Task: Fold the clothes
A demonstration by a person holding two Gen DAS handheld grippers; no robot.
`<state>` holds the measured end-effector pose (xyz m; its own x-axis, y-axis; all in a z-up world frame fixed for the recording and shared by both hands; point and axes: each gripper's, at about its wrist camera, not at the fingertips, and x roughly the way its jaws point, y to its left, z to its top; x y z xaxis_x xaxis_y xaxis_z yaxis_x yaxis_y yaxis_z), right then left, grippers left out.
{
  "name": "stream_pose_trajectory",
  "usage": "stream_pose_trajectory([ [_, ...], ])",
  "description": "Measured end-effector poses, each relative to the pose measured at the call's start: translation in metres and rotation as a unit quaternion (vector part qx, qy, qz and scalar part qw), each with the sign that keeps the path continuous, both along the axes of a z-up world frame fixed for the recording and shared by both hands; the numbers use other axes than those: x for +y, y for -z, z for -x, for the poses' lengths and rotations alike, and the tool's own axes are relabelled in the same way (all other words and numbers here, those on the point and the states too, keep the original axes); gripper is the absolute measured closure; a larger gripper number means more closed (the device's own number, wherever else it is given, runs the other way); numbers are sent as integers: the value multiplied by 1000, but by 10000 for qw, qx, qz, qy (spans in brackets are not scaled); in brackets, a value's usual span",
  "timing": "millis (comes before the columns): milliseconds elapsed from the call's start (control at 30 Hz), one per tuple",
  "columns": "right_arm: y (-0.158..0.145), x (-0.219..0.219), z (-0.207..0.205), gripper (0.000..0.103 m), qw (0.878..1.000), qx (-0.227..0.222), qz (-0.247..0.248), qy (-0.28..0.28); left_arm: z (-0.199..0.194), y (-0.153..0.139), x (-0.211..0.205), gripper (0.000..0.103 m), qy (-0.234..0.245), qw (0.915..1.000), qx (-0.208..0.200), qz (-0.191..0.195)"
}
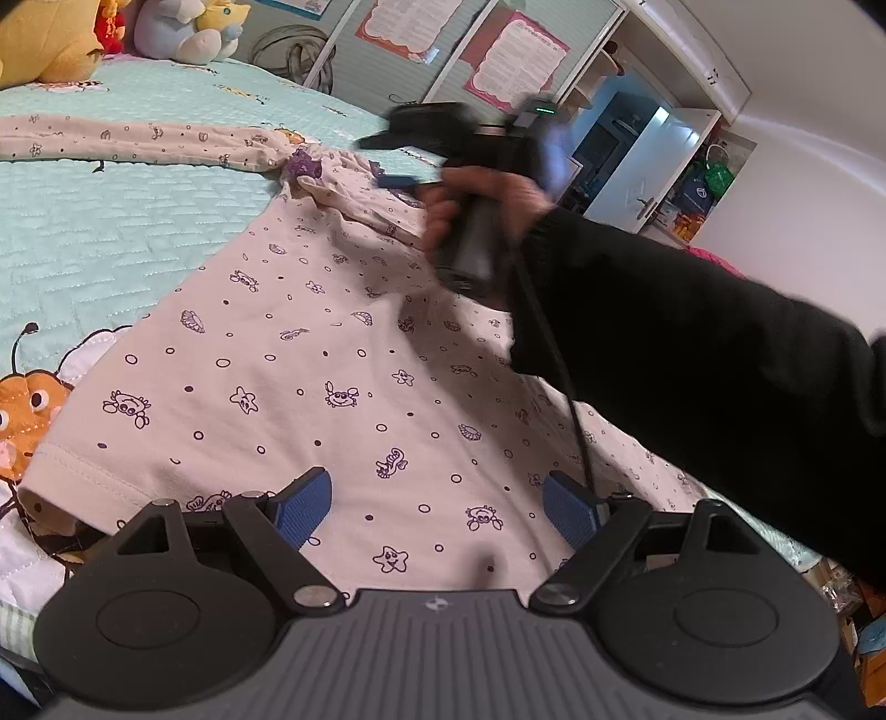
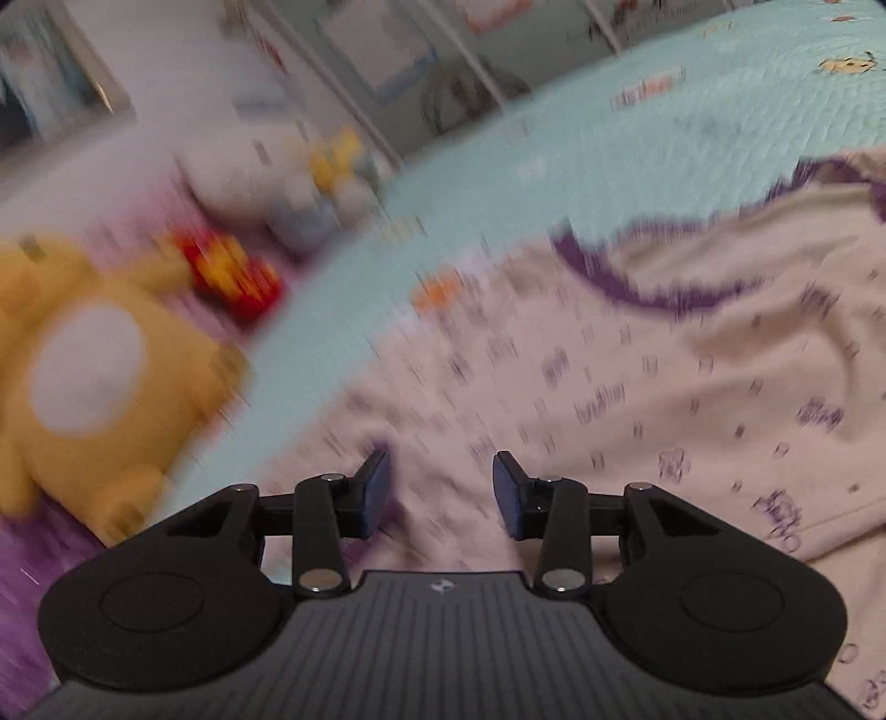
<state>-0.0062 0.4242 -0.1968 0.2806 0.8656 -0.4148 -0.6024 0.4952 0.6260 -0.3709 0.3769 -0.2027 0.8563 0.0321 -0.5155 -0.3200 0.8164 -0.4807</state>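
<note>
The pale pink cotton top printed with purple sea creatures (image 1: 310, 354) lies spread on the mint quilted bed (image 1: 111, 221). Left tongs (image 1: 437, 507) gape wide and empty over its hem. The left view alone shows one sleeve stretched out; the blurred right view shows the right tongs (image 2: 441, 493) half open, seemingly empty, near the purple-edged collar (image 2: 653, 288).

A bed with a mint-green quilted bedspread (image 1: 138, 221) fills the room's foreground. Plush toys sit at its far edge: a large yellow one (image 2: 94, 382) and a pale blue one (image 1: 177, 30). Behind stand grey cabinet doors (image 1: 443, 61) with pink-bordered posters (image 1: 520, 61), beside a white wall (image 1: 803, 183).
</note>
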Motion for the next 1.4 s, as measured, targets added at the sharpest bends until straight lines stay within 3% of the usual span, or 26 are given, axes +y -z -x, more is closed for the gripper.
stream_pose_trajectory([
  [67,-5,-21,-3,59,9995,-131,32,299,0,0,0,16,-2,10000,-1,3],
  [167,11,-30,-33,61,9957,-120,761,512,-1,0,0,16,-6,10000,1,15],
  [233,23,-38,-54,84,9940,305,892,559,-1,0,0,16,-4,10000,7,-2],
  [333,11,-59,-39,80,9981,340,363,376,-1,-1,0,16,-19,10000,-2,-34],
  [400,1,-70,-24,70,9996,230,83,117,-1,-1,0,16,-35,10000,-13,-57],
  [467,4,-69,-7,65,9983,96,563,-105,0,-2,-1,16,-54,10000,-27,-78],
  [533,3,-83,8,65,9978,7,659,-55,7,-6,3,16,-219,9995,-209,27],
  [633,-11,-128,34,65,9996,45,277,-92,23,-15,14,16,-485,9961,-630,393],
  [733,-25,-176,58,58,9991,-216,342,-92,33,-22,23,16,-771,9909,-883,663],
  [833,-34,-231,76,50,9967,-488,628,162,39,-26,25,16,-1145,9889,-768,553],
  [967,-28,-309,90,50,9920,-371,921,777,49,-35,30,16,-1482,9856,-689,439],
  [1033,-20,-343,95,50,9899,-212,931,1045,56,-44,30,16,-1677,9837,-632,163],
  [1167,0,-393,111,51,9860,364,965,1308,64,-58,38,16,-2064,9775,-426,-19],
  [1300,16,-419,127,52,9874,1127,411,1028,66,-66,42,16,-2214,9747,-128,-277],
  [1400,30,-432,129,65,9805,1761,13,875,68,-66,50,16,-2372,9710,100,-275],
])
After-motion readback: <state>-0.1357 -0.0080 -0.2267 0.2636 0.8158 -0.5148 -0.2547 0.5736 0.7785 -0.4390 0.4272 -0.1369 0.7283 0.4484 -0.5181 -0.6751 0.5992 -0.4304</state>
